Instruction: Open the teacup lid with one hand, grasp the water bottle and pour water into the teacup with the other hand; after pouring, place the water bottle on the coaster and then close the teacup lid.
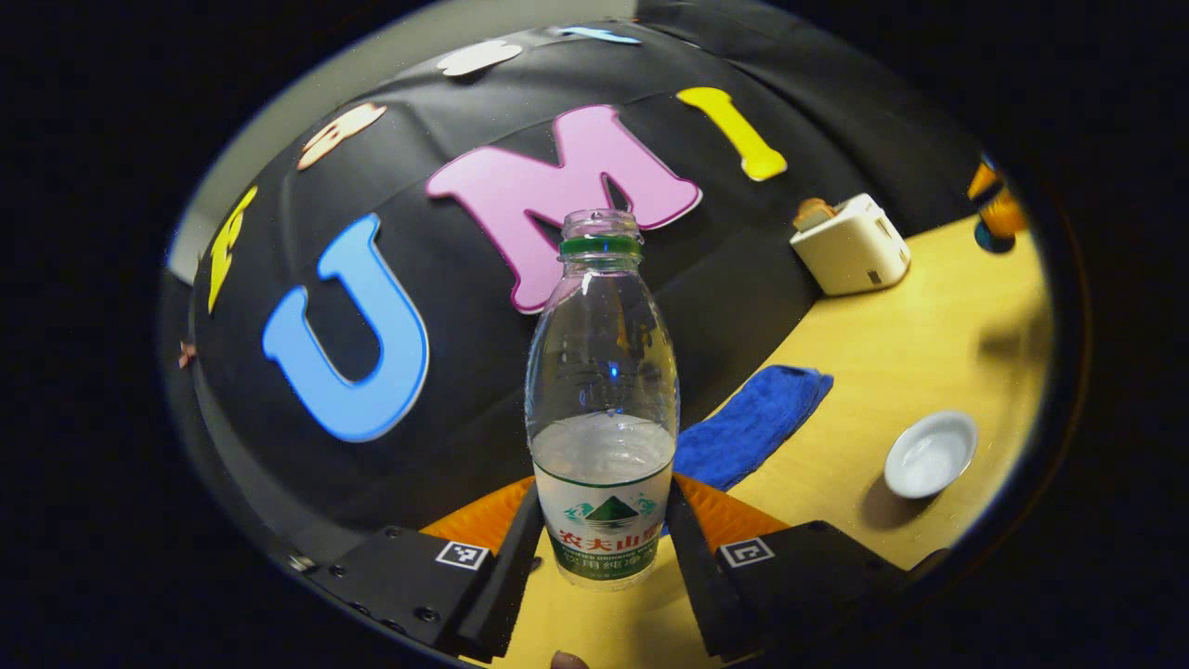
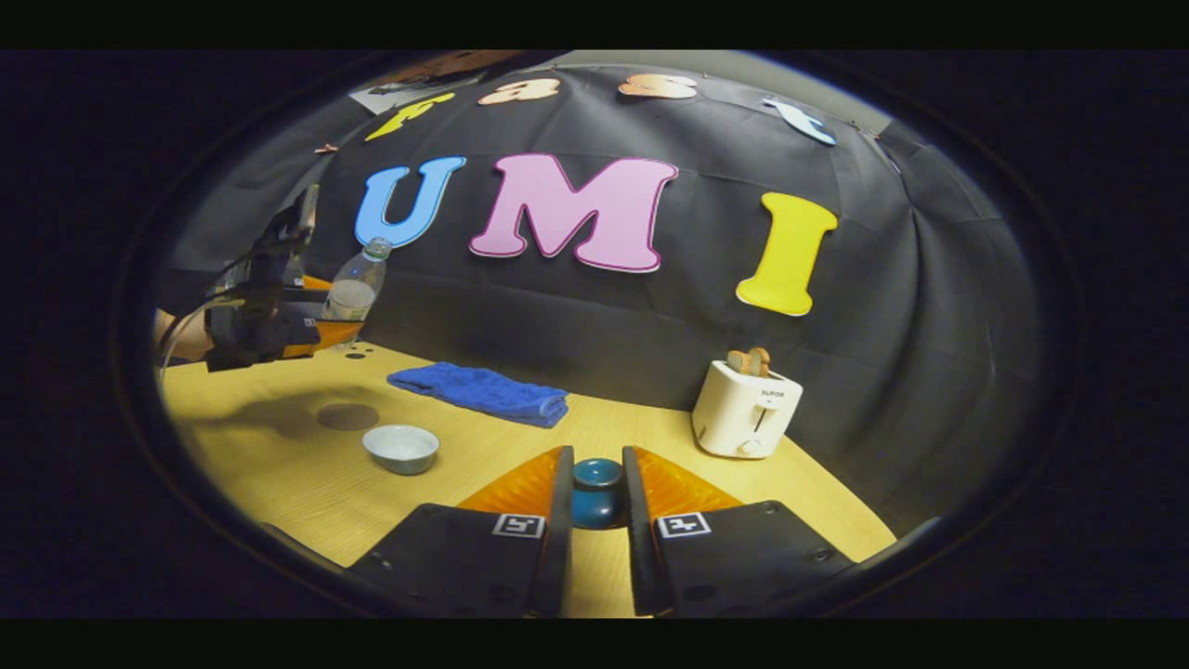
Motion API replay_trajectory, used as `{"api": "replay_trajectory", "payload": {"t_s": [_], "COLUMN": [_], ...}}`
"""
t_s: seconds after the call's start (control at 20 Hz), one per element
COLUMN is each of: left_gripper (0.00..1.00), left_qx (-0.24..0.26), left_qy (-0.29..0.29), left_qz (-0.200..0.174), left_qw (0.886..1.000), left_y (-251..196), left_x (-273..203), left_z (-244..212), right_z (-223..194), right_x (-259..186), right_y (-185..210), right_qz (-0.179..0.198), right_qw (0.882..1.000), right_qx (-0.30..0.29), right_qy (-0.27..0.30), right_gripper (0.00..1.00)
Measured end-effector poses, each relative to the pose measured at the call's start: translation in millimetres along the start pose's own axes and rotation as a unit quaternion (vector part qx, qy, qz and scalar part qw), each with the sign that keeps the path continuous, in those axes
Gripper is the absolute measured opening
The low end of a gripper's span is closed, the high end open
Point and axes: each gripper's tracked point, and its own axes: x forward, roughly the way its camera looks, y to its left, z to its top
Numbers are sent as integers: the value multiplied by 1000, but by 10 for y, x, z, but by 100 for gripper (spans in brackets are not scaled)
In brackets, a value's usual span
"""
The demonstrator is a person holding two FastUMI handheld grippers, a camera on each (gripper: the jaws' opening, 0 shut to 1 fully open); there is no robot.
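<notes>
Wooden worktop (image 2: pixel 279 465) carries your white cup (image 2: pixel 401 448). Your left tool (image 1: pixel 604 544) pinches the uncapped clear bottle (image 1: pixel 602 400), lifted; your right tool (image 2: pixel 594 506) pinches the round blue lid (image 2: pixel 596 492). Right gripper view adds a round coaster (image 2: pixel 348 416).

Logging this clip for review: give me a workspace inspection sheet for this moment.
surface: wooden table, no spills seen.
job's things: water bottle uncapped, part full, held off the table; teacup open on the table; teacup lid lifted; coaster bare.
clutter: blue towel; toaster with toast.
grippers: left tongs shut on the water bottle; right tongs shut on the teacup lid.
cables: thin leads by the left tongs' body.
surroundings: black cloth wall.
</notes>
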Motion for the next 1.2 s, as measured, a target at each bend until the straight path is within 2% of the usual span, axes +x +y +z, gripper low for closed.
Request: {"api": "replay_trajectory", "payload": {"t_s": [0.1, 0.25, 0.3, 0.4, 0.5, 0.65, 1.0, 1.1, 1.15, 1.2], "left_gripper": [75, 75, 75, 75, 75, 76, 77, 78, 79, 79], "left_qx": [-73, -174, -194, -229, -260, -276, -290, -293, -296, -298], "left_qy": [2, 9, 12, 15, 17, 28, 64, 69, 71, 73], "left_qz": [-25, -37, -36, -42, -44, -43, -37, -35, -35, -36], "left_qw": [997, 984, 980, 973, 964, 960, 954, 953, 952, 951], "left_y": [-126, -291, -329, -405, -447, -500, -596, -597, -616, -613], "left_x": [-5, 1, 17, 32, 31, 46, 2, -1, -9, -8], "left_z": [0, -44, -55, -84, -132, -298, -558, -593, -608, -611], "right_z": [10, 17, 28, 39, 31, 27, 39, 62, 75, 77], "right_x": [23, 51, 69, 81, 106, 123, 189, 204, 218, 227], "right_y": [32, 56, 68, 100, 133, 186, 367, 415, 445, 464], "right_qz": [3, 3, 3, 4, 6, 9, 24, 28, 31, 33], "right_qw": [1000, 1000, 1000, 1000, 1000, 1000, 1000, 1000, 999, 999], "right_qx": [-3, -3, -2, -1, -3, 0, 12, 12, 12, 14], "right_qy": [0, 1, 0, -2, -1, 1, 2, -1, -2, -3], "right_gripper": [29, 24, 34, 24, 34, 24, 24, 29, 29, 24]}}
